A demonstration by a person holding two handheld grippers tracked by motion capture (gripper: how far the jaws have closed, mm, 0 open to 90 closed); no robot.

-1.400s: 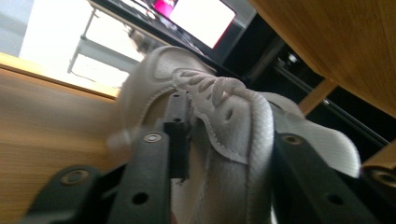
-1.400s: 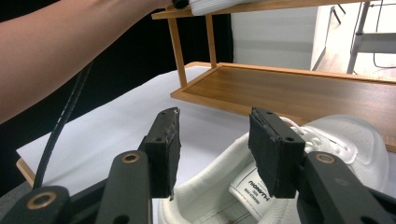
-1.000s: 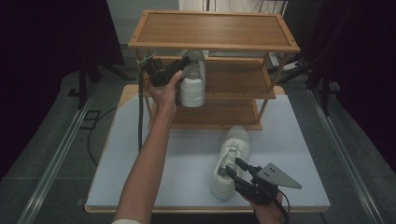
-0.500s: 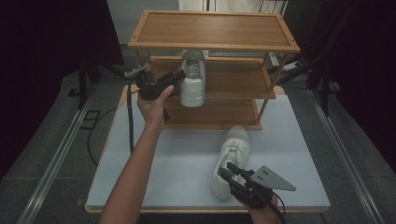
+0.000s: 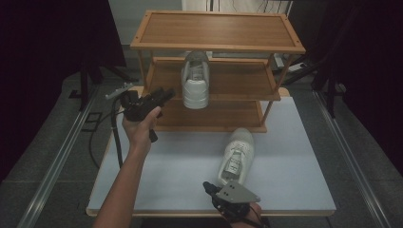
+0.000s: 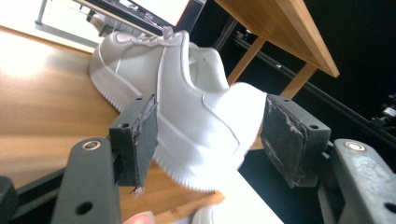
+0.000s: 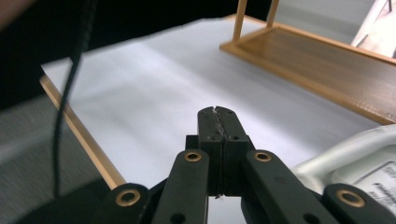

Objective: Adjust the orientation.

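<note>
On middle shelf [image 5: 237, 80], one white shoe [image 5: 196, 80] sitting, likely placed. Left hand-held gripper [image 5: 159, 97] hanging beside it, jaws wide, empty. Second shoe [image 5: 236, 154] lying on bench [image 5: 294, 142], waiting; right hand-held gripper [image 5: 211, 187] closed, holding nothing.

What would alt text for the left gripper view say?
A white sneaker lies on a wooden shelf, framed between the left gripper's two open black jaws, its heel end nearest the camera. Another shelf board slants above against a dark background.
</note>
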